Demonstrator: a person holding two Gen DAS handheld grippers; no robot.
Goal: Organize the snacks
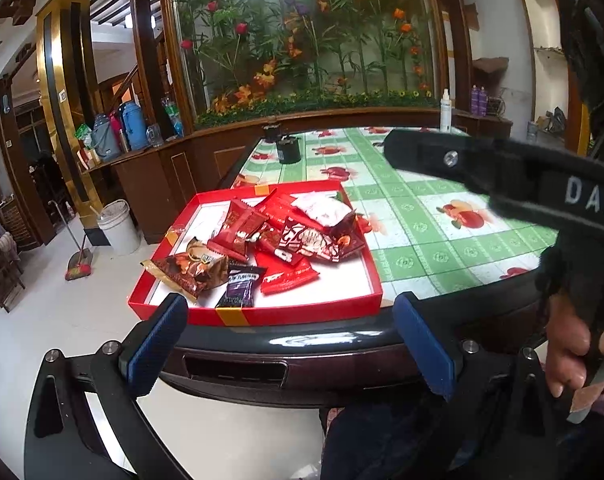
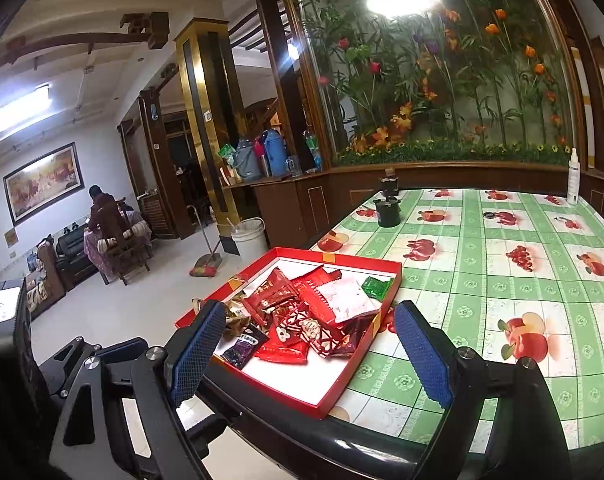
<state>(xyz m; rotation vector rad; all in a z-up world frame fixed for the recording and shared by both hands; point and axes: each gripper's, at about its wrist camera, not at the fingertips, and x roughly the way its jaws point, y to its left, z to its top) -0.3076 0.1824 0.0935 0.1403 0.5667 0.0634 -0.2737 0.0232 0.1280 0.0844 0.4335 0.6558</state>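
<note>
A shallow red box [image 1: 302, 308] sits at the near left corner of the table and holds a loose heap of snack packets [image 1: 286, 236]. Most are red; there is also a brown one [image 1: 186, 268], a dark purple one [image 1: 242, 284], a white one [image 2: 344, 294] and a green one [image 2: 376, 286]. My left gripper [image 1: 290, 340] hangs open just off the table's front edge, short of the box, with nothing between its blue pads. My right gripper [image 2: 310, 356] is open too, over the box's near corner and touching nothing. One of its black fingers [image 1: 442, 156] crosses the left wrist view, a hand [image 1: 570, 344] on its handle.
The table [image 1: 442, 240] wears a green checked cloth with fruit prints. A black cup [image 1: 288, 152] and a white spray bottle [image 1: 446, 110] stand at its far side. On the floor to the left are a white bucket [image 1: 118, 226] and a broom [image 1: 80, 264]. A person [image 2: 102, 216] sits far off.
</note>
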